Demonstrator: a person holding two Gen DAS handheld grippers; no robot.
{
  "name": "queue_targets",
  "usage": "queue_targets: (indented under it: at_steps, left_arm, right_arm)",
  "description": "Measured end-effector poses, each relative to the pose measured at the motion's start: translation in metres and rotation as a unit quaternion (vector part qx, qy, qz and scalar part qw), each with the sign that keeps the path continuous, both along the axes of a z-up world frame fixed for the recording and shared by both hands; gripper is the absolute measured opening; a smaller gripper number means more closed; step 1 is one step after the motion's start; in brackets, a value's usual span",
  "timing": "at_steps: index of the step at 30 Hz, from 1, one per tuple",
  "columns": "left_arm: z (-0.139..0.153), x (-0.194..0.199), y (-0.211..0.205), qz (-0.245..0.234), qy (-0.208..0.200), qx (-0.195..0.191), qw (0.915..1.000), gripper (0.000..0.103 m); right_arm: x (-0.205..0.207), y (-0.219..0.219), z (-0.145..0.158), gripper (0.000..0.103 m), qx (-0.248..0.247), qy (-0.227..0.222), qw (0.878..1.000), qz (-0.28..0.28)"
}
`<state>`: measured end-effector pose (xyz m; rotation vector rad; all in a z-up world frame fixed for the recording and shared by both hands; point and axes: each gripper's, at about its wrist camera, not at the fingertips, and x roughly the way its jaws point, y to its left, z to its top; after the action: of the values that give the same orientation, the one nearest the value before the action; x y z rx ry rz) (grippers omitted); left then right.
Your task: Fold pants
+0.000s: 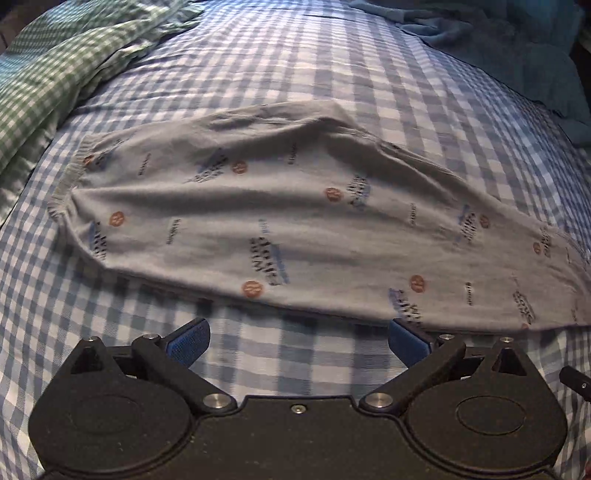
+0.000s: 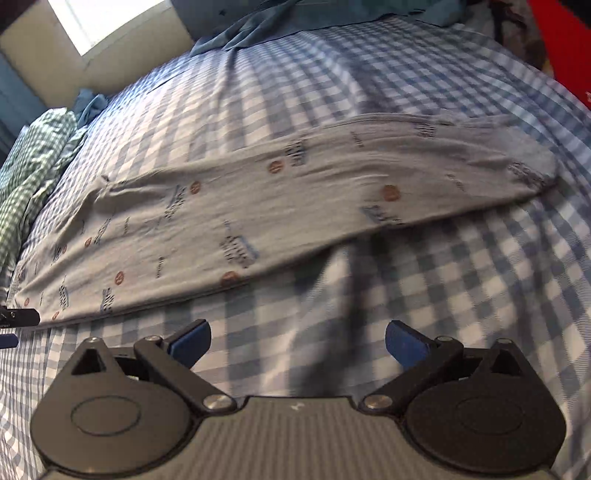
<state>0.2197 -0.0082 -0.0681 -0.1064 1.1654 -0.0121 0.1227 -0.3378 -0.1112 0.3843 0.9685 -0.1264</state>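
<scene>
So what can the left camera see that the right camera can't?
Only the left wrist view shows the stretchy gathered band at one end of the pants, and the left hand-held gripper, open.

Only the right wrist view shows a bright window, something red at the edge, and the right hand-held gripper, open.

Both show the grey printed pants lying long on the blue checked sheet, with a green checked blanket beside it and blue cloth at the far end. Neither gripper holds anything.
</scene>
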Motion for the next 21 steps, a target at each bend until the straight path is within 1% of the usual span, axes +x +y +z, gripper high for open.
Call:
queue_targets:
  at_steps: [2,4,6,9,11,13,15,17,21]
  left_arm:
    - [0.003,0.008,-0.035,-0.024,0.000,0.012,0.9996,0.102]
    - [0.007,0.020,-0.079,-0.054,0.001,0.025,0.9982,0.102]
    - [0.013,0.032,-0.124,-0.089,-0.006,0.029,0.9956,0.102]
    - [0.024,0.054,-0.195,-0.156,-0.021,0.022,0.9874,0.102]
    - [0.030,0.068,-0.240,-0.203,-0.027,0.014,0.9786,0.102]
    - [0.034,0.080,-0.290,-0.269,-0.035,0.002,0.9626,0.102]
    - [0.033,0.089,-0.337,-0.328,-0.040,0.002,0.9439,0.102]
    - [0.028,0.094,-0.381,-0.377,-0.044,0.015,0.9252,0.102]
    - [0.007,0.094,-0.450,-0.455,-0.048,0.050,0.8877,0.102]
  right_arm:
    - [-0.009,-0.037,0.001,0.103,0.014,-0.016,0.999,-0.029]
    - [-0.014,-0.072,0.000,0.103,0.024,-0.027,0.998,-0.053]
    - [-0.018,-0.102,-0.003,0.103,0.035,-0.037,0.997,-0.065]
    - [-0.020,-0.143,-0.011,0.103,0.064,-0.055,0.995,-0.060]
    - [-0.017,-0.160,-0.014,0.103,0.083,-0.073,0.993,-0.044]
    - [-0.015,-0.171,-0.017,0.102,0.093,-0.094,0.991,-0.028]
    - [-0.011,-0.177,-0.021,0.102,0.102,-0.105,0.989,-0.019]
    - [-0.009,-0.183,-0.025,0.099,0.109,-0.114,0.987,-0.020]
    - [-0.009,-0.187,-0.030,0.092,0.108,-0.126,0.985,-0.041]
